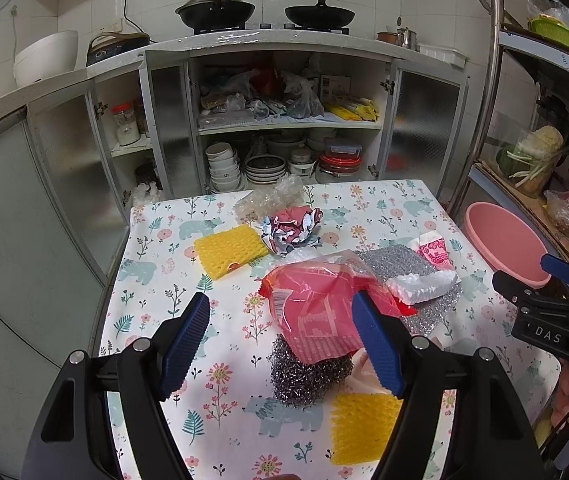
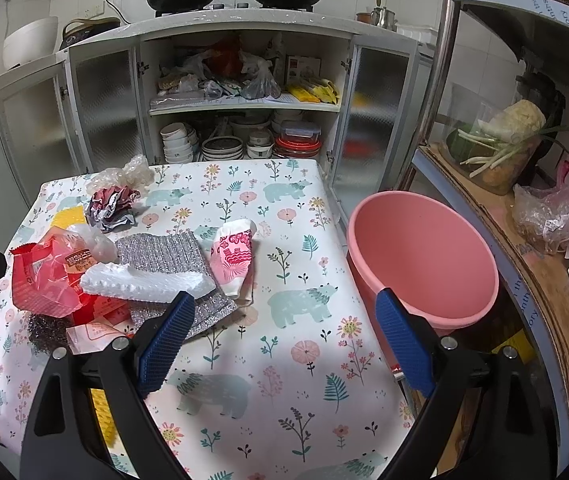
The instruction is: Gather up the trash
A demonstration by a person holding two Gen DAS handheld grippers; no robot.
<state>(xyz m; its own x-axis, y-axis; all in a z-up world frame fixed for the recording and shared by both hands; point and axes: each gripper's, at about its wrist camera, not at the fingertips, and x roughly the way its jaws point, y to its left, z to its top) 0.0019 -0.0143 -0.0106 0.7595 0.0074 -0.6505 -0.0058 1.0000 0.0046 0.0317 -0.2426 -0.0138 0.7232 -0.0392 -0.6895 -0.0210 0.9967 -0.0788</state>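
right under your left gripper (image 1: pixel 280 344) sits the trash pile: the red plastic wrapper (image 1: pixel 316 304) lies between the two spread blue fingers, draped over a steel wool ball (image 1: pixel 308 376). the jaws are released, nothing pinched, though the right-side finger overlaps the wrapper's edge in the view, so you can't really tell if it's touching. a yellow foam net (image 1: pixel 364 428) lies just beside the steel wool, nearer you, and another yellow foam net (image 1: pixel 228 250) sits further off next to a crumpled paper ball (image 1: pixel 294 228) and some clear plastic film (image 1: pixel 272 196).

your right gripper (image 2: pixel 284 344) hangs wide open over bare tablecloth, holding nothing. the white foam piece (image 2: pixel 144 280) on the silver scrub cloth (image 2: pixel 160 252) is off to its left, a pink patterned wrapper (image 2: pixel 234 256) is just ahead, and the pink basin (image 2: pixel 424 256) sits past the table's right edge, near the right finger.

all of it rests on a table with a floral bear tablecloth (image 2: pixel 284 208). behind is an open cabinet (image 1: pixel 284 120) stacked with bowls, with two woks (image 1: pixel 216 10) on the stove above, and a shelf rack (image 2: pixel 524 184) on the right.
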